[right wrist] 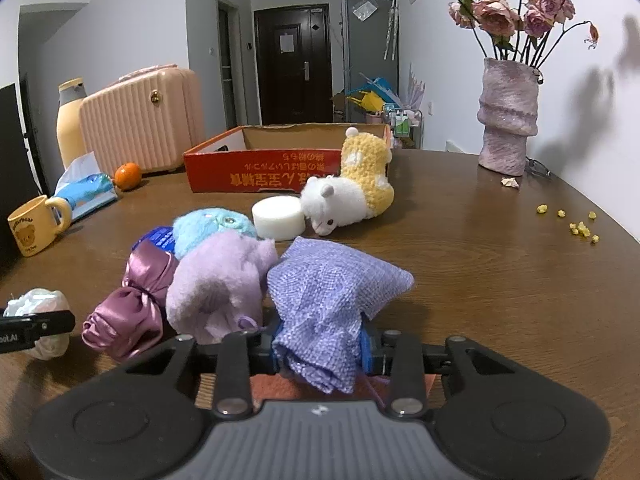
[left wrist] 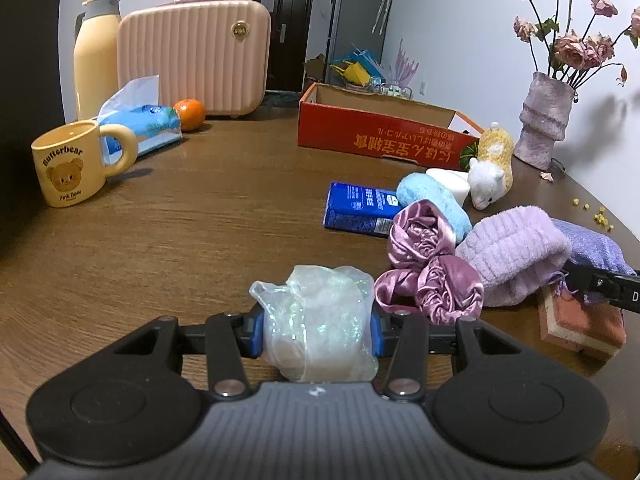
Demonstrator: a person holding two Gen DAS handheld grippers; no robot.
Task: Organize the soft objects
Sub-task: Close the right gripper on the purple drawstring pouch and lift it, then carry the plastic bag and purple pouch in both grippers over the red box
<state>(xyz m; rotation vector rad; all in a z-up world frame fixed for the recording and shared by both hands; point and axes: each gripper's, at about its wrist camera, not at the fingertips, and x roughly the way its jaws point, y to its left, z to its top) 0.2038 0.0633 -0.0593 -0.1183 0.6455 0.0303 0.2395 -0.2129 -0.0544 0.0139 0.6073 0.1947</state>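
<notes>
Lavender cloth [right wrist: 336,300] clamped in the right claw [right wrist: 320,350], crinkled plastic bag [left wrist: 320,328] clamped in the left claw [left wrist: 316,332]; red box [right wrist: 256,168] waits beyond the pile, nearer the right.

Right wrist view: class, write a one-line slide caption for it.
Right gripper shut on a lilac knitted cloth beside satin and fleece bundles, with the red cardboard box waiting across the wooden table.

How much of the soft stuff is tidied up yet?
Nothing looks put away: the part of the red box that shows is empty. In hand: the left gripper squeezes a plastic bag, the right gripper a purple cloth. The alpaca, scrunchies and blue fluff still wait.
</notes>
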